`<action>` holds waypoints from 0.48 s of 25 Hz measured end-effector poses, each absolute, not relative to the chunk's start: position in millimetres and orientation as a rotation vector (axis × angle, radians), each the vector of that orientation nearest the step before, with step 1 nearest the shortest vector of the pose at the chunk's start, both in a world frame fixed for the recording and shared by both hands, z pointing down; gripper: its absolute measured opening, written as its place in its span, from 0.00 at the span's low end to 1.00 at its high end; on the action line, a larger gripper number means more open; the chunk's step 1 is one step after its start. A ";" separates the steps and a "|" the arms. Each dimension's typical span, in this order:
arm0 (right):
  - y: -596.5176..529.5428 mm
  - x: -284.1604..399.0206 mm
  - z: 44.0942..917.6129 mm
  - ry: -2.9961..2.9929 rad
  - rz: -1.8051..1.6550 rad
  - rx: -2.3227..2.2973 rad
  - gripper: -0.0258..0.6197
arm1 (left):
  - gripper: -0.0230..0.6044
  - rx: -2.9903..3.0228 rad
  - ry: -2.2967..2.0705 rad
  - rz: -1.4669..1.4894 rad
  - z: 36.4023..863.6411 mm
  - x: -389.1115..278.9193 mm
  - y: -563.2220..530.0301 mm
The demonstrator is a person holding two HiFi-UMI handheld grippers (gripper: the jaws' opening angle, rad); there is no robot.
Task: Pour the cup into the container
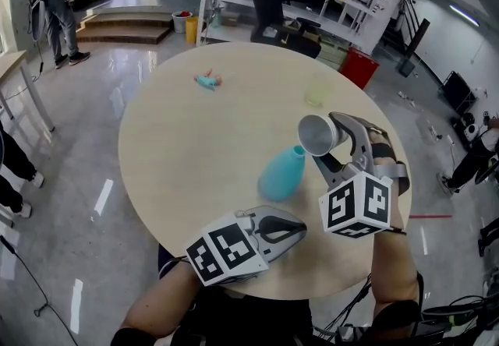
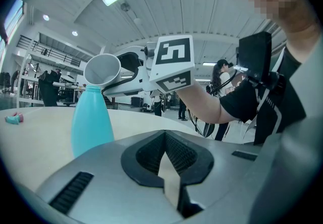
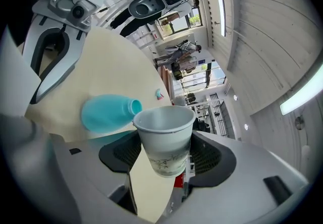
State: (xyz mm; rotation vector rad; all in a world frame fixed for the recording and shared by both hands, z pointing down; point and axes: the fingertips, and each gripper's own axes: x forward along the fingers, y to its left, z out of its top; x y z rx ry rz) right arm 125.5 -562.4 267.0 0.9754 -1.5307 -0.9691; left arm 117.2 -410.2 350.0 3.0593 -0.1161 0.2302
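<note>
A teal bottle-shaped container [image 1: 282, 173] stands on the round table [image 1: 195, 150], its narrow neck pointing up. My right gripper [image 1: 334, 143] is shut on a white paper cup [image 1: 316, 135], which is tipped on its side with its rim just above and right of the container's neck. In the right gripper view the cup [image 3: 164, 137] sits between the jaws, its inside white, with the container [image 3: 108, 112] beyond it. My left gripper [image 1: 282, 227] rests shut and holding nothing at the table's near edge. From the left gripper view, the container [image 2: 91, 117] and cup [image 2: 102, 69] are ahead to the left.
A small teal and pink object [image 1: 207, 82] lies at the far side of the table. A pale translucent cup [image 1: 318, 93] stands toward the far right. Beyond the table are shelving, a red bin [image 1: 358, 68] and people standing on the floor.
</note>
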 end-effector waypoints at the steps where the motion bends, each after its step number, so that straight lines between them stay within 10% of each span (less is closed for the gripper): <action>1: -562.6 125.3 266.3 -1.530 -0.973 0.974 0.51 | 0.04 3.059 -0.116 0.230 349.7 117.4 -410.4; 12: -559.3 120.5 265.2 -1.475 -1.020 0.946 0.51 | 0.04 3.060 -0.117 0.230 351.2 116.2 -408.7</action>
